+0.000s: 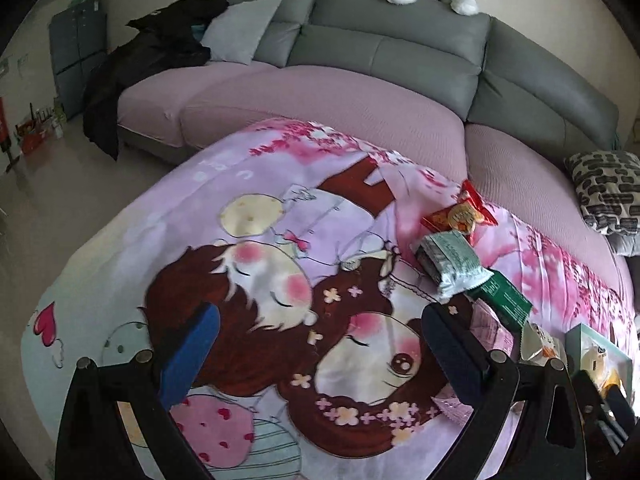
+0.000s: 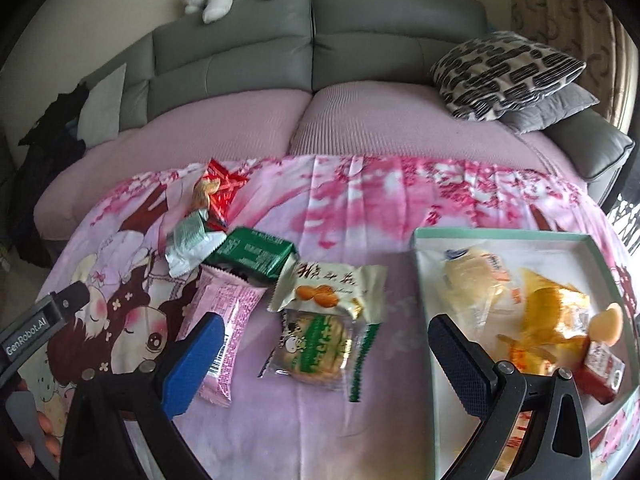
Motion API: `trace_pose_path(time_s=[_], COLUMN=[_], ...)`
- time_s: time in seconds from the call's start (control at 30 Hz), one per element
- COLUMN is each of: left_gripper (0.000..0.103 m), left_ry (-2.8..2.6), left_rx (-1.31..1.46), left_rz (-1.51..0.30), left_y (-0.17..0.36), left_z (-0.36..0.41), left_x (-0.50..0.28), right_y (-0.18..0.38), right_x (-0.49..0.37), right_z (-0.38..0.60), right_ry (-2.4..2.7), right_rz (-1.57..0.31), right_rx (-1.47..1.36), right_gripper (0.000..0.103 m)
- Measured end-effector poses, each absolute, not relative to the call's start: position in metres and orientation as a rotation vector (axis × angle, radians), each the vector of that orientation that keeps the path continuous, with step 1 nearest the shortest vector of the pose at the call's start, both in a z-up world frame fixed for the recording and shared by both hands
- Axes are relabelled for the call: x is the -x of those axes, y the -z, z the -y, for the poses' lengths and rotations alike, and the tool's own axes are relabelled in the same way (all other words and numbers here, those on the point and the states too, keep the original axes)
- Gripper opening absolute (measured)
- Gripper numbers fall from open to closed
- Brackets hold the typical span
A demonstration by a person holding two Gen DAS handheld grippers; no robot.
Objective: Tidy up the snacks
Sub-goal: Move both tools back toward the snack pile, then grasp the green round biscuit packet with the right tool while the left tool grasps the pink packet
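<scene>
Much of the scene is cut off or obscured. In the left wrist view, the box [image 1: 600, 354] at the right edge is only partly seen, its contents blurred and blocked by the gripper frame; the pink packet [image 1: 490, 330] is largely hidden behind the right finger. In the right wrist view, the wrappers inside the mint-rimmed box [image 2: 500, 234] are blurred, and their print cannot be read; the box's near corner is cut off behind the finger.

The left gripper [image 1: 320, 354] is held low over the cartoon-printed blanket [image 1: 260, 184], jaws spread wide with nothing between them. The right gripper [image 2: 326, 350] is likewise held with jaws wide apart and empty, above the cookie packet [image 2: 316, 350].

Loose snacks are laid on the blanket left of the box: a red packet [image 2: 218, 196], a silver-green packet [image 2: 188, 244], a dark green packet [image 2: 256, 256], a pink packet [image 2: 228, 320] and a cream packet [image 2: 332, 290] just touching the cookie packet.
</scene>
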State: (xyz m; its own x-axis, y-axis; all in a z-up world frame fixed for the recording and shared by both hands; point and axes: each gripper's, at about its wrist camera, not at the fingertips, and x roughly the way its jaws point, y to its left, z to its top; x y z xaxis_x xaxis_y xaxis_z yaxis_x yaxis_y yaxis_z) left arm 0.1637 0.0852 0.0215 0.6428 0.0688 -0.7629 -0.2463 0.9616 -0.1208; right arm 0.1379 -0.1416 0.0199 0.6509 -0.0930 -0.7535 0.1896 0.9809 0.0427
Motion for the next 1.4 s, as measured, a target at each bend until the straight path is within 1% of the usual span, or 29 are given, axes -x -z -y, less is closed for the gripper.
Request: trace_pose_path(time_s=[0.23, 0.43, 0.47, 0.5, 0.57, 0.87, 1.03, 1.17, 1.23, 1.3, 1.37, 1.4], left_gripper=[0.101, 0.101, 0.101, 0.101, 0.101, 0.101, 0.101, 0.101, 0.101, 0.100, 0.097, 0.093], left_ry=[-0.088, 0.032, 0.045, 0.057, 0.082, 0.145, 0.087, 0.024, -0.001, -0.015, -0.015, -0.007], left_rx=[0.239, 0.193, 0.189, 0.185, 0.172, 0.089, 0.043, 0.078, 0.083, 0.101, 0.127, 0.138], left_rz=[-0.899, -0.947, -0.954, -0.962, -0.975, -1.047, -1.073, -1.074, -1.075, -1.081, -1.088, -1.092], left_y=[-0.012, 0.002, 0.004, 0.006, 0.009, 0.025, 0.034, 0.038, 0.039, 0.041, 0.041, 0.042], left_z=[-0.058, -0.022, -0.018, -0.015, -0.007, 0.024, 0.025, 0.008, 0.000, -0.007, -0.012, -0.013], left_x=[-0.180, -0.190, -0.191, -0.192, -0.193, -0.203, -0.205, -0.203, -0.203, -0.201, -0.201, -0.200], right_y=[0.006, 0.023, 0.026, 0.028, 0.033, 0.037, 0.037, 0.036, 0.035, 0.035, 0.035, 0.034], right_x=[-0.150, -0.156, -0.157, -0.157, -0.158, -0.159, -0.159, -0.158, -0.158, -0.158, -0.157, -0.157], right_z=[0.140, 0.145, 0.146, 0.146, 0.148, 0.151, 0.151, 0.154, 0.155, 0.155, 0.155, 0.155], right_ry=[0.169, 0.167, 0.168, 0.168, 0.169, 0.170, 0.166, 0.165, 0.160, 0.153, 0.148, 0.145], right_rz=[-0.918, -0.962, -0.969, -0.976, -0.990, -0.992, -0.990, -0.985, -0.986, -0.987, -0.987, -0.986], right_rx=[-0.116, -0.137, -0.139, -0.142, -0.152, -0.156, -0.157, -0.167, -0.172, -0.180, -0.189, -0.190], right_gripper=[0.100, 0.099, 0.099, 0.094, 0.091, 0.091, 0.089, 0.075, 0.073, 0.065, 0.063, 0.062])
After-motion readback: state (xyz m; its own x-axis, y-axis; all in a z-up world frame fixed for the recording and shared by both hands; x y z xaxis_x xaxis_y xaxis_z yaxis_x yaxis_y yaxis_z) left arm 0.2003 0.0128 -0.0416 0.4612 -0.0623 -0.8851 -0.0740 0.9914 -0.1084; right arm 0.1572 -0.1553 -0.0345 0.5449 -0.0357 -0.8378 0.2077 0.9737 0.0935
